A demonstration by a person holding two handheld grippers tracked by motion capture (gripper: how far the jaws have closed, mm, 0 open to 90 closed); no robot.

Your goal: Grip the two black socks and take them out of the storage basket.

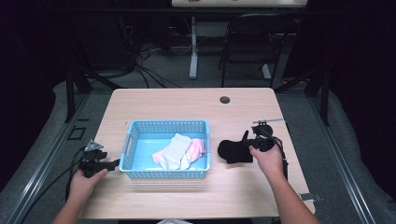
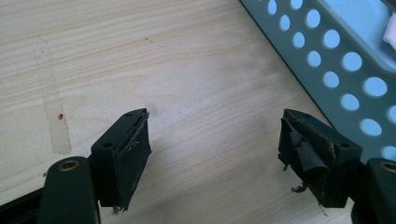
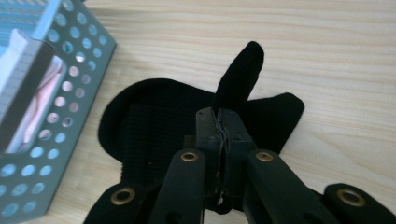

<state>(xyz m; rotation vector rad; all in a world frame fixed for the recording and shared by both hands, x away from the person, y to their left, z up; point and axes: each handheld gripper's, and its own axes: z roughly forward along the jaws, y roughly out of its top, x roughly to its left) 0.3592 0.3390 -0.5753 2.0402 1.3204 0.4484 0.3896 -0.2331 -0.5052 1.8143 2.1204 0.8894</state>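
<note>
Wooden table (image 1: 187, 100) | right gripper (image 3: 223, 122) pinches black sock (image 3: 154, 121), left gripper (image 2: 215, 149) wide, empty | step probably: sock into basket (image 1: 166, 173), needs lift.

Your left tongs (image 2: 215, 156) are black, with frayed tape on both pads and brass rivets at the arms. Your right tongs (image 3: 223, 122) match them. A grey plate (image 1: 93, 145) tops the left pair.

A wooden table (image 1: 187, 100) carries a small round dark cap (image 1: 225, 99) near its far edge. Beyond that edge stands a black chair (image 1: 252, 42), with a white desk leg (image 1: 194, 46) just left of it. Cables (image 1: 144, 70) trail on the floor beyond the table's far left.
</note>
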